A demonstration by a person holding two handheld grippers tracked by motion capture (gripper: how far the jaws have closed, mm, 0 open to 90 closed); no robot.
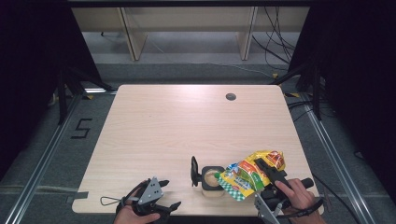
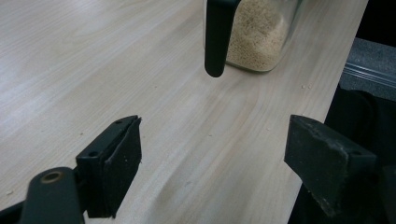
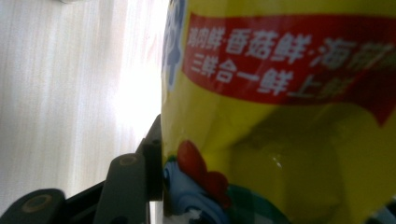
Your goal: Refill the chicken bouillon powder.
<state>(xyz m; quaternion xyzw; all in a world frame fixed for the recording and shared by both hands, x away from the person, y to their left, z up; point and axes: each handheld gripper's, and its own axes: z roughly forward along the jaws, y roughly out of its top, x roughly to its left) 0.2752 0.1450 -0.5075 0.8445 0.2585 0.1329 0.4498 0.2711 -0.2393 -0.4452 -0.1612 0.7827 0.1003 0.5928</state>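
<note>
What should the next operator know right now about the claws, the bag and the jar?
Left claw: open, empty, near the table's front edge, left of the jar.
Right claw: shut on the yellow bag, held tilted with its lower end over the jar's mouth.
Jar: upright near the front edge, lid flipped open to its left, pale granules inside, partly filled.
Done: jar opened, bag brought over it.
Left: probably finish pouring, set the bag down, close the lid. Whether granules are flowing now can't be told.
</note>
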